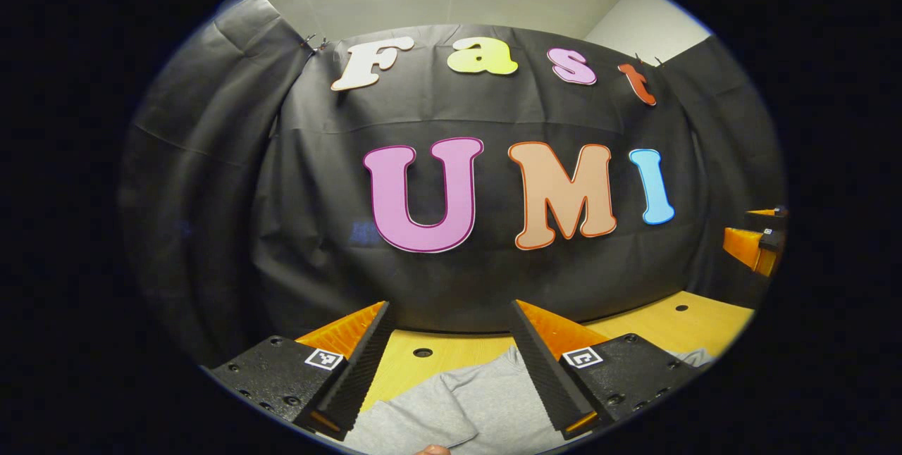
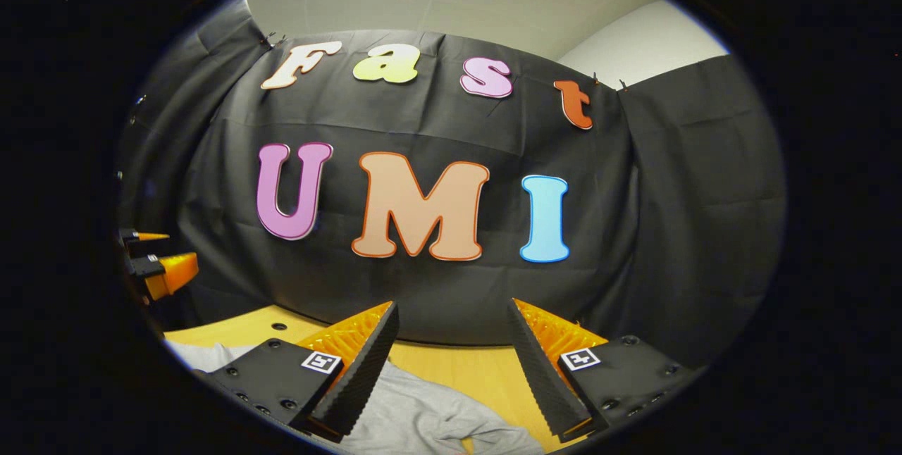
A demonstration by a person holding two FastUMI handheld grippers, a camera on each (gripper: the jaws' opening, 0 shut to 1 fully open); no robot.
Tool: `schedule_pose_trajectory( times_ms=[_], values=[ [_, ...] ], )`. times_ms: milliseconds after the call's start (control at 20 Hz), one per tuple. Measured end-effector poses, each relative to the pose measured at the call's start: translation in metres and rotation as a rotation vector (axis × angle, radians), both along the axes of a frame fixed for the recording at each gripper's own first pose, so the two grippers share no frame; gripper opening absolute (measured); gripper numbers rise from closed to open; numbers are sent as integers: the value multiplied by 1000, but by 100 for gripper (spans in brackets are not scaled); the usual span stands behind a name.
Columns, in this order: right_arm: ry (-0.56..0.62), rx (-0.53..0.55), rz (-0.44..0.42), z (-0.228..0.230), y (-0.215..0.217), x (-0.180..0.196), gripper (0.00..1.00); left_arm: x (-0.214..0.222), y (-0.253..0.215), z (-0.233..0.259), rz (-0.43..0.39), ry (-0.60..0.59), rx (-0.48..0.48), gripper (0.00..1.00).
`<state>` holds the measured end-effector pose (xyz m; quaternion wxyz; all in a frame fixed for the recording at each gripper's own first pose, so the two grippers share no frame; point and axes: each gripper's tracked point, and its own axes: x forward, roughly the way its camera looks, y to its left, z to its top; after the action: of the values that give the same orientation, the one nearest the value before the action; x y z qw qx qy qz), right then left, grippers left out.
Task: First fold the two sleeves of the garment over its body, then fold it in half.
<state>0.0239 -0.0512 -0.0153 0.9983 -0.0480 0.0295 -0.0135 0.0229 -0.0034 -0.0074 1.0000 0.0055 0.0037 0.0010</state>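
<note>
Both grippers held up off table, facing booth wall. Left gripper fingers spread wide, gripping nothing. Right gripper same: wide apart, bare. Grey garment lies rumpled on wooden table below both, untouched, sleeves not visibly folded.

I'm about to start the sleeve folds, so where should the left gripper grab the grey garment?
Take the grey garment at the loose fold edge between the left gripper jaws, coming straight down from above; it lies flat on the wooden table, so pinch the raised layer.
</note>
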Motion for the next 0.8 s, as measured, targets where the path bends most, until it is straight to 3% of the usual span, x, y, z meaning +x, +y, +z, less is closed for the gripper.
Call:
schedule_pose_trajectory(
  times_ms=[350,800],
  values=[
    [69,-94,-50,-20,-66,-20,97,11,-18,-13,-48,30,-15,96],
    [291,-112,-116,-85,-135,-71,97,18,-57,-19,-126,47,-31,96]
  ],
)
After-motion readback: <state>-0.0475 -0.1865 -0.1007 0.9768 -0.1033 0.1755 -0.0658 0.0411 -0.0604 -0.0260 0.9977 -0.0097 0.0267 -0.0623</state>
